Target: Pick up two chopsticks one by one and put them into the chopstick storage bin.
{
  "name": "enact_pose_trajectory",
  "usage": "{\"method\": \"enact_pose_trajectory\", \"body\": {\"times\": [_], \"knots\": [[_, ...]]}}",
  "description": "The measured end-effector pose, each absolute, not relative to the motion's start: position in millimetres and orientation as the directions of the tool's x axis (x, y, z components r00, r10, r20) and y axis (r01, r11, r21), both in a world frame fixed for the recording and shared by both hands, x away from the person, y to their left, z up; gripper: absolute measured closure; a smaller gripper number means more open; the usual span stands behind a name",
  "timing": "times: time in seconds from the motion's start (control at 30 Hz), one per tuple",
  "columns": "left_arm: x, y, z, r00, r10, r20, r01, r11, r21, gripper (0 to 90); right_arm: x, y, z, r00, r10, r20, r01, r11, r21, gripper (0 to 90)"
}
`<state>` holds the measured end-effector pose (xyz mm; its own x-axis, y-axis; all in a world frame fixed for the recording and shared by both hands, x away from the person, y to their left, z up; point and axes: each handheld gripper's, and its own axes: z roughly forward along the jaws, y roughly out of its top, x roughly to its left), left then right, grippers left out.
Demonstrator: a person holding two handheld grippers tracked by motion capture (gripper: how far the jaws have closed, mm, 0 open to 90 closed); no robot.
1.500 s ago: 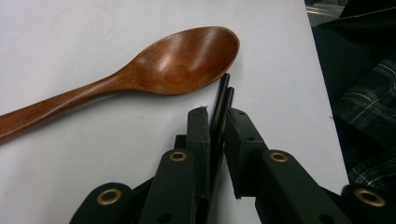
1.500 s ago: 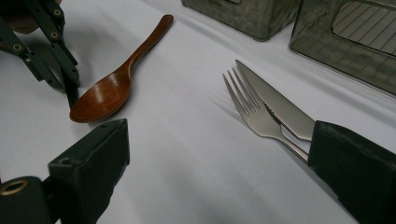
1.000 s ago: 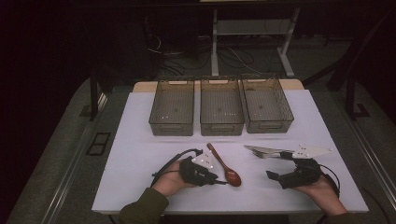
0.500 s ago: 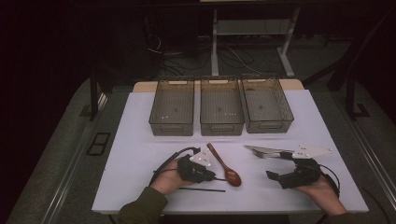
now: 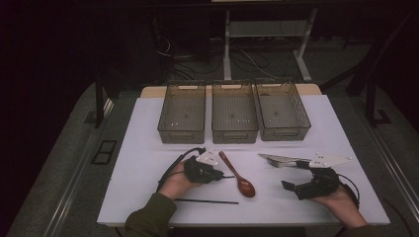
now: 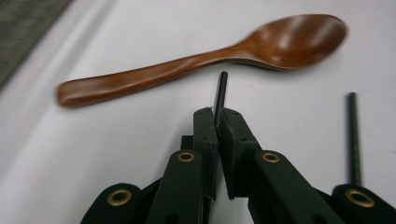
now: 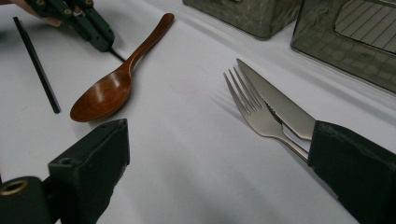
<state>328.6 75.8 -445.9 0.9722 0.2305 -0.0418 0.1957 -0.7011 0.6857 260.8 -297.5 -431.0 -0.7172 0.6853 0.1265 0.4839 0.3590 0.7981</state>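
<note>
Black chopstick (image 6: 220, 93) is sitting pinched in the left gripper (image 6: 217, 122), low over the table (image 5: 148, 148) beside the wooden spoon (image 6: 196, 58). We are finding its mate (image 5: 206, 201), fork (image 7: 252, 109) and knife (image 7: 280, 105) unsorted, bins (image 5: 234, 111) empty; the right gripper (image 7: 219, 154) is idling wide.

I worked in what looked like a lab or test room, not a home. My bench (image 5: 148, 197) was a white board with three identical wire-mesh bins (image 5: 233, 112) lined up at the back. Beyond it, in the dark, stood a metal desk frame (image 5: 262, 44) with loose cables (image 5: 197, 61) on grey carpet (image 5: 59, 163).
</note>
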Motion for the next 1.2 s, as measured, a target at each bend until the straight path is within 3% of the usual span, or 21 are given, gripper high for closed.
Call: {"method": "enact_pose_trajectory", "body": {"times": [0.2, 0.3, 0.43, 0.6, 1.03, 1.2], "knots": [[335.5, 78.2, -446.5, 0.965, 0.258, -0.050, 0.221, -0.690, 0.689, 83.9, 260.6, -297.7, -430.9, -0.717, 0.685, 0.129, 0.486, 0.358, 0.797, 4.9], [331.0, 78.9, -441.6, 0.962, 0.268, -0.054, 0.227, -0.672, 0.705, 73.9, 260.4, -297.9, -430.7, -0.716, 0.685, 0.132, 0.487, 0.356, 0.797, 4.9], [320.4, 79.1, -432.9, 0.966, 0.254, -0.057, 0.216, -0.661, 0.719, 67.5, 259.8, -298.3, -430.3, -0.717, 0.685, 0.132, 0.487, 0.355, 0.798, 4.9], [291.0, 73.0, -429.8, 0.979, 0.188, -0.073, 0.183, -0.679, 0.711, 66.3, 259.9, -298.9, -430.2, -0.716, 0.686, 0.131, 0.485, 0.354, 0.800, 4.9], [267.3, 65.6, -442.2, 0.987, 0.090, -0.130, 0.155, -0.721, 0.676, 75.7, 259.3, -298.8, -430.0, -0.715, 0.687, 0.130, 0.485, 0.354, 0.799, 4.9], [269.0, 64.9, -444.7, 0.989, 0.086, -0.117, 0.142, -0.729, 0.669, 83.7, 259.4, -298.7, -430.1, -0.716, 0.686, 0.130, 0.485, 0.355, 0.799, 4.9]]}}
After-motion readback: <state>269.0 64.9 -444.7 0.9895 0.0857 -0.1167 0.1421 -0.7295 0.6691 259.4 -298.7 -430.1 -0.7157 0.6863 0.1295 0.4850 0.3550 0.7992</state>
